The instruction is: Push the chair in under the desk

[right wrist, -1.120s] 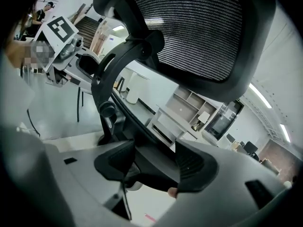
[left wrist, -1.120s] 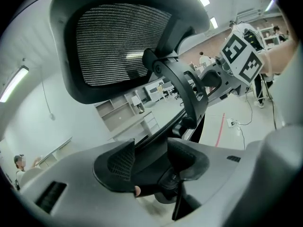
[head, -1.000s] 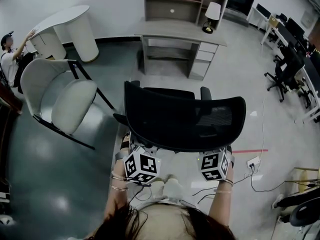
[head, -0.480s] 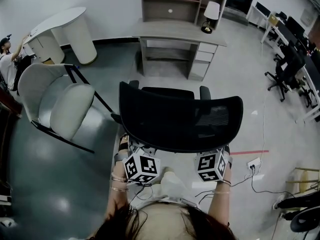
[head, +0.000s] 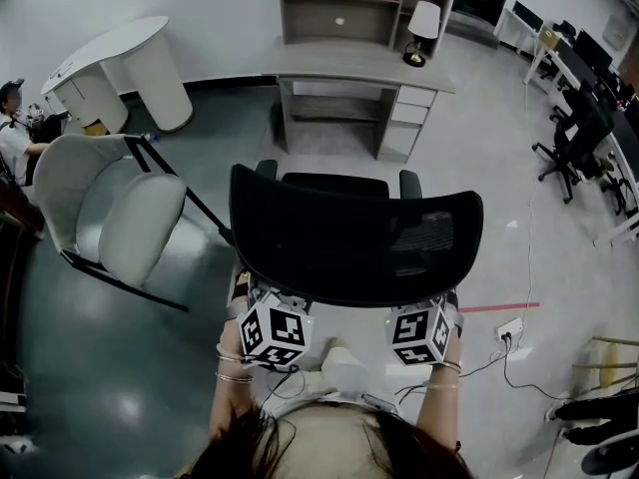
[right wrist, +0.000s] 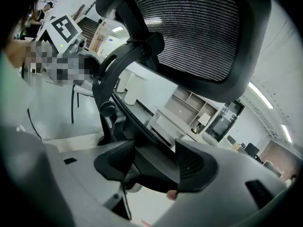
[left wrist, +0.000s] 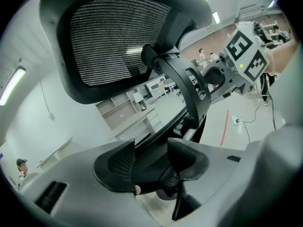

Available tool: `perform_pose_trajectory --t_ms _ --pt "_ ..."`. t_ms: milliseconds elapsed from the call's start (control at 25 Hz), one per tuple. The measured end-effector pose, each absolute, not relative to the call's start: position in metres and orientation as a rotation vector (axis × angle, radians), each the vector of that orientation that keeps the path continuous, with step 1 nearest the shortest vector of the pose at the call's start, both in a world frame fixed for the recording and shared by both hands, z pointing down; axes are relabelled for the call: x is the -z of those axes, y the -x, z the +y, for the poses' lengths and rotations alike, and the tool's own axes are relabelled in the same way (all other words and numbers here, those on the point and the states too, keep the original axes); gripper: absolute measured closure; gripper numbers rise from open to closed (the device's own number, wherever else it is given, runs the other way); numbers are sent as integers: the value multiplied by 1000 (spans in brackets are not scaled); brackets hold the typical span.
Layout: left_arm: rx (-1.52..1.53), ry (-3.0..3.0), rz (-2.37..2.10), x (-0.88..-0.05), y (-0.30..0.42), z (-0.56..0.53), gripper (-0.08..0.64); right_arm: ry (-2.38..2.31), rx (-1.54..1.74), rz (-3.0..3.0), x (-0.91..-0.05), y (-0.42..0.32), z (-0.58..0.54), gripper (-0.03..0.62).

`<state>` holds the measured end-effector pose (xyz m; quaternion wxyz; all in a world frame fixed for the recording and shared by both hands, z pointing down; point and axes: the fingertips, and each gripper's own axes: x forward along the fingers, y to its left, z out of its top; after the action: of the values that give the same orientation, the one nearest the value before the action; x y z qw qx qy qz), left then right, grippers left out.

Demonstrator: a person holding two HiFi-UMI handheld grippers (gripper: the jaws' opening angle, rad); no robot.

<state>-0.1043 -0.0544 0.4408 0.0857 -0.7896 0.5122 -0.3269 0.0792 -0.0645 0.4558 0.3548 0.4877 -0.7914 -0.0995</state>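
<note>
Overhead first: shows one black mesh chair [head: 354, 242] standing on bare floor [head: 519, 168], well apart from the single desk [head: 359, 66] ahead, with its backrest toward the person. Shows two grippers as well, the left gripper [head: 272, 327] and the right gripper [head: 419, 329], tucked low behind the backrest, one at each side. Counts also one white chair [head: 115, 213] off to the left and one lamp [head: 423, 23] on the desktop.

Next, along the left gripper's own jaws: finds a dark slab of the chair's lower rear filling the gap and apparently touching both pads, so reads as clamped on the chair. Looks up past it at the mesh back and its forked support.

Then, along the right gripper's jaws: mirrors that, closed on a like dark rear edge from the other side.

Probably rolls easily, being an office chair, though shows no casters in any view. Likely swivels and veers under an uneven push. Seems stiff in the frame and springy in the mesh. Best taken low on the rigid rear edge at both sides and pressed evenly, never on the mesh. Not yet anywhere near the desk's kneehole.
</note>
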Motion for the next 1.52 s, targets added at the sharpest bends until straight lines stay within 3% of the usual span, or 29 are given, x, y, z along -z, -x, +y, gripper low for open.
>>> perform_pose_trajectory --t_ms 1520 --pt "958 2334 1630 -439 117 -122 339 -1208 339 -2107 -454 -66 -140 344"
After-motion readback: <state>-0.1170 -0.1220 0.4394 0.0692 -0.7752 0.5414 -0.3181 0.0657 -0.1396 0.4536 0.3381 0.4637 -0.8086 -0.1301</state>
